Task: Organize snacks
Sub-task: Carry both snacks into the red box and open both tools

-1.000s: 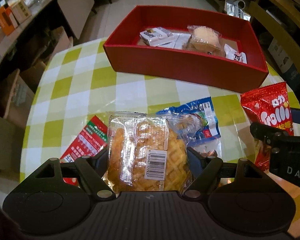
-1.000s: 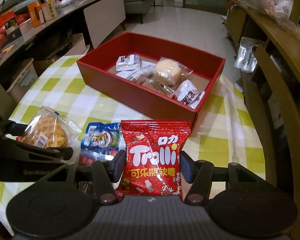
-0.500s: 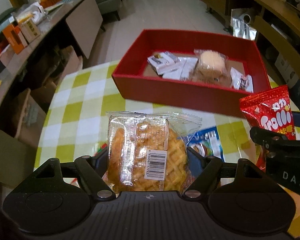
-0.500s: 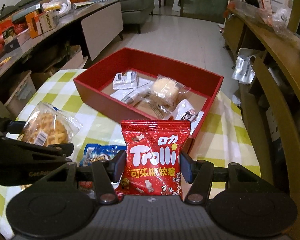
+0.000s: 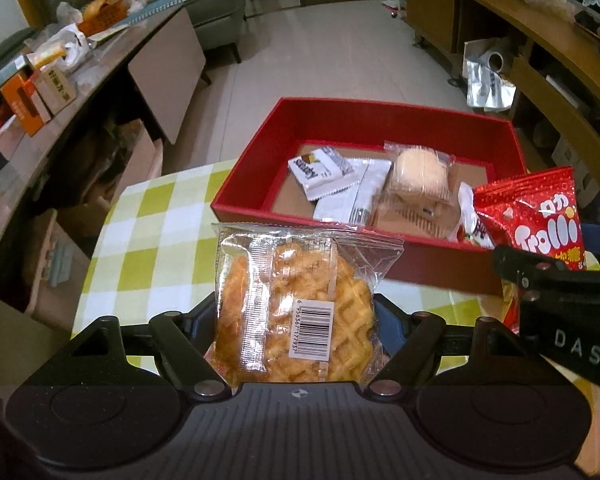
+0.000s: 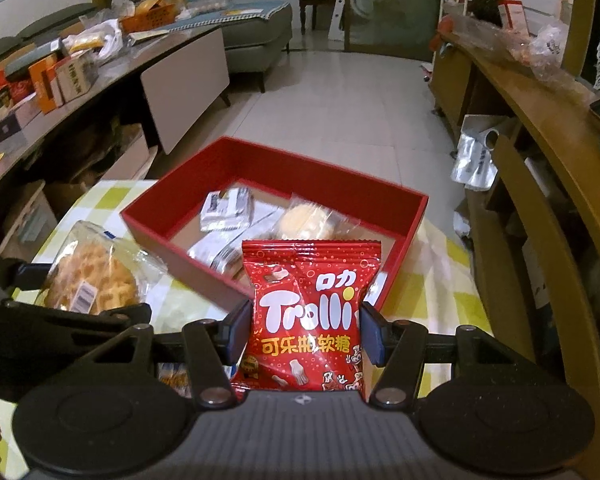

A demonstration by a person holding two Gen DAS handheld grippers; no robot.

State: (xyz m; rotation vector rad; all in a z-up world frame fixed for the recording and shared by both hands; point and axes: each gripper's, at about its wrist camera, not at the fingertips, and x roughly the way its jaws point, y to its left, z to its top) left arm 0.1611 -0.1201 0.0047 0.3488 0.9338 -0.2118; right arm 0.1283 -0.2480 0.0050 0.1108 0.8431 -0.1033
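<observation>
Both up off the checked tablecloth now: left gripper clamped on waffle packet, right gripper clenching Trolli gummy bag, closing on red box. Drop-in next, probably.

Tabletop: covered in yellow-green and white check cloth. Lying on it: one red open box at the far side; one small blue-and-white snack packet, partly hidden at the near edge in the right wrist view.
</observation>
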